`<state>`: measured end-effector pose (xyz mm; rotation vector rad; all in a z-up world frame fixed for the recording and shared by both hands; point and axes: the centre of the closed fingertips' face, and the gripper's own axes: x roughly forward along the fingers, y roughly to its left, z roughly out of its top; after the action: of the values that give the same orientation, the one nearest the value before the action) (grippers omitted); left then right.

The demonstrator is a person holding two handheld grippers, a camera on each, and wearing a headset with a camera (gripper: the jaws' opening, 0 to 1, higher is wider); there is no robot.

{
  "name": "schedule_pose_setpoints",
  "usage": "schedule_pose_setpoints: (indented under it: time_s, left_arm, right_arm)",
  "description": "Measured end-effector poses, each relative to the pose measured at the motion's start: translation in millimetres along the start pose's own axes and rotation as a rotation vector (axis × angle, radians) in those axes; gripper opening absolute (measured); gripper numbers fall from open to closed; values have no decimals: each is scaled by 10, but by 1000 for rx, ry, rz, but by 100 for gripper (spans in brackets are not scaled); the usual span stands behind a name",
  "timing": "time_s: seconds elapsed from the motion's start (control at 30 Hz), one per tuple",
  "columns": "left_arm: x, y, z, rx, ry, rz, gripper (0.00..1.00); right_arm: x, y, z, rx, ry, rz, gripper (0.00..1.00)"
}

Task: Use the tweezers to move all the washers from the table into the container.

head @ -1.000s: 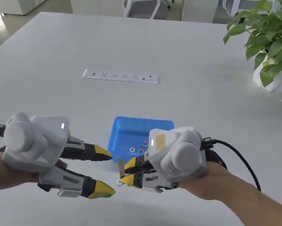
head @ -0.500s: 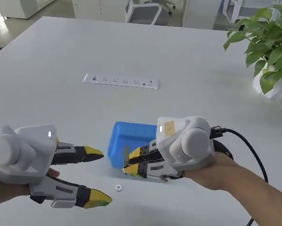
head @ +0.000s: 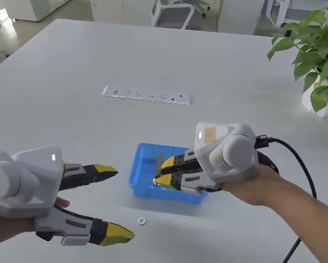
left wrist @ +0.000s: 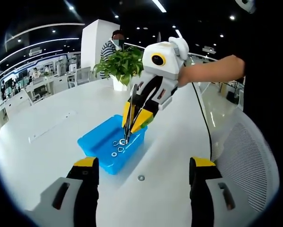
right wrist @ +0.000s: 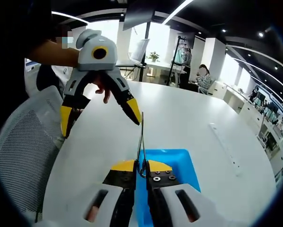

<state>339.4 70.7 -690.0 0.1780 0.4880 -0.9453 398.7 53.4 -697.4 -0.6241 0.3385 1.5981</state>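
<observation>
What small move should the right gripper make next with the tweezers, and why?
Probably the right gripper should lift the tweezers out of the blue container and toward the lone washer on the table beside it: the tips sit by washers already inside, and that one lies outside.

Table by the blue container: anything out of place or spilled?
One washer lies loose on the table, just outside the near wall of the container, while other washers sit inside. The right gripper points the tweezers into the container. Nothing looks spilled or damaged.
</observation>
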Motion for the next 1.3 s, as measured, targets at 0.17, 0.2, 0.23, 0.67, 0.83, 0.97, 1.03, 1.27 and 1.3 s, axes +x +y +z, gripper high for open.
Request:
schedule_pose_setpoints:
  time_s: [0.17,0.2,0.23,0.67,0.83,0.97,1.03,1.27,1.3]
  left_arm:
    - [-13,42,26,-9,-15,17,89]
    - [-19,50,34,-16,-20,19,89]
    - [-22,55,41,-20,-24,21,90]
    - [-46,108,54,-52,-40,40,99]
    - [-39,128,65,-59,-44,43,99]
    - [-32,131,75,-58,-46,42,99]
    - [-30,137,76,-55,-44,43,99]
    - [-29,169,85,-53,-45,47,99]
    - [-29,177,87,-52,-44,48,99]
  right_arm:
    - [36,-93,-44,-1,-1,-6,8]
    - [41,-105,-52,1,-3,-5,8]
    - [54,-124,-63,1,-4,-6,8]
    - [184,-282,-279,18,12,-5,8]
    - [235,-326,-348,23,14,-1,8]
    - [260,-362,-390,27,15,0,8]
    - [276,-375,-404,27,16,1,8]
    - [325,-402,-492,30,34,5,8]
    - [328,-402,-500,31,36,4,8]
